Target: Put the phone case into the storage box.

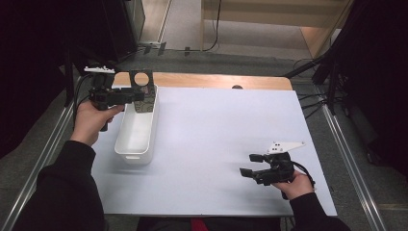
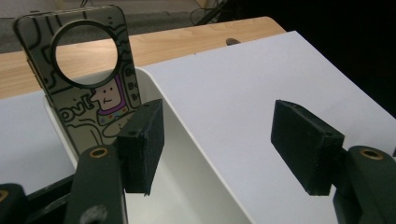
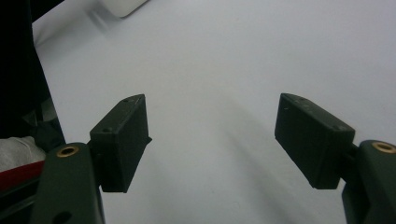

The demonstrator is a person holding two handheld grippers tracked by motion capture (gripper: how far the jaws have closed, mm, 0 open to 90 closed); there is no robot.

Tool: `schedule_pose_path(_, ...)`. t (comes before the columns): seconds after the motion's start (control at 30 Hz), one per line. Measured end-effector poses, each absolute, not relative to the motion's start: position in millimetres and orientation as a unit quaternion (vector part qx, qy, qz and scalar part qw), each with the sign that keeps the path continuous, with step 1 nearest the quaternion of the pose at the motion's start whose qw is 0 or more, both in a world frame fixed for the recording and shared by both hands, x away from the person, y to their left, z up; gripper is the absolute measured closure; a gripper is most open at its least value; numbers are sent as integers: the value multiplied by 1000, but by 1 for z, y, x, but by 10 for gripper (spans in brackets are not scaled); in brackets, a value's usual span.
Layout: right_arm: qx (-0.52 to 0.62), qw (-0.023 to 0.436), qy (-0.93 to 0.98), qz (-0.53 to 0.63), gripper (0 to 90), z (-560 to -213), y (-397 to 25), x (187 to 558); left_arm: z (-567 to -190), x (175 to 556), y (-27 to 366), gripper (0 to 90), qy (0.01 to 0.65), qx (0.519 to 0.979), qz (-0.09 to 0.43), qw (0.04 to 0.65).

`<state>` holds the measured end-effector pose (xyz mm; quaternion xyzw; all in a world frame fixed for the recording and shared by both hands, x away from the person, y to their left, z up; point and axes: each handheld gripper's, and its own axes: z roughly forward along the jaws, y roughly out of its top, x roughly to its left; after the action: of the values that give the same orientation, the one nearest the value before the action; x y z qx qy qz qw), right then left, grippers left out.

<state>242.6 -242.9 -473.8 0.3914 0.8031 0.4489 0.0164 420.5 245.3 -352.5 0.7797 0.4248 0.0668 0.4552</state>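
left gripper [image 1: 137, 95] wide open, empty (just over bin) | phone case [image 2: 88, 79] propped upright in white bin [image 1: 136, 132], 10 o'clock | right gripper [image 1: 250, 165] open, empty, idle at 5 o'clock

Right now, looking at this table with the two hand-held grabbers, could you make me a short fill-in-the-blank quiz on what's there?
1. The patterned phone case with a round hole stands leaning in the long ____ plastic bin.
2. The left gripper has its jaws ____, nothing between them.
3. The right gripper hovers over the ____ sheet covering the table.

Missing words: white; open; white
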Motion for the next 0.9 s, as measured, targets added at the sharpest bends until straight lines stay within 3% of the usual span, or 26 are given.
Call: schedule_pose_path(0.9,388,16,804,451,252,-475,-245,242,-357,386,227,344,377,798,51,467)
